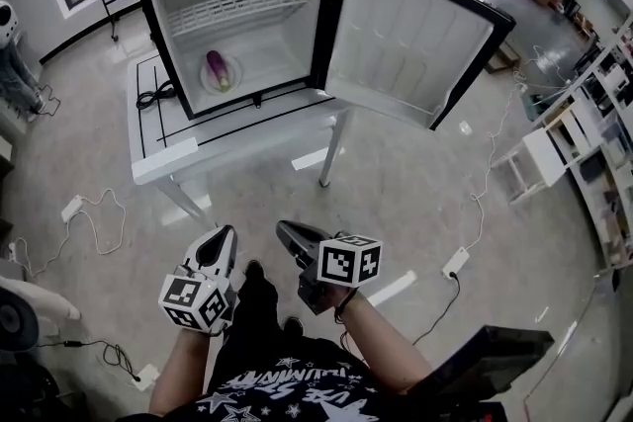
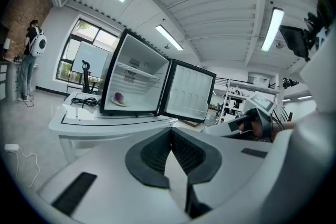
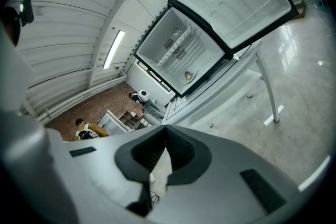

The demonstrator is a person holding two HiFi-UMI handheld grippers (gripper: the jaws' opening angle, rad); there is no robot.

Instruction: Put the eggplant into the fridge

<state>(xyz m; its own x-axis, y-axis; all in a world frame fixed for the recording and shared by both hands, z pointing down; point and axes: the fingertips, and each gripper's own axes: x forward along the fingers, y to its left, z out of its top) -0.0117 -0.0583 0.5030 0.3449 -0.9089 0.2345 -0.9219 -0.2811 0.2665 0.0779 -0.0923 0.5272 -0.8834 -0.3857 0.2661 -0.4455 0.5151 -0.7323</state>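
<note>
Both grippers are held low before the person in the head view, left gripper (image 1: 226,234) and right gripper (image 1: 284,230), well apart from the fridge (image 1: 287,25), whose door (image 1: 410,44) is swung wide. The eggplant (image 1: 219,71) is seen on a plate (image 1: 205,80) inside, so the placing is judged done.

In the left gripper view, the jaws are pressed together on nothing, with the eggplant (image 2: 119,97) far off.

In the right gripper view, the jaws are likewise closed and empty, presumably because nothing is left to carry.

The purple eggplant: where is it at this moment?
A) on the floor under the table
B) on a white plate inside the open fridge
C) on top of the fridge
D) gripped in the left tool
B: the purple eggplant lies on a round white plate on the bottom of the black-framed, white-lined fridge, whose door stands open.
</note>
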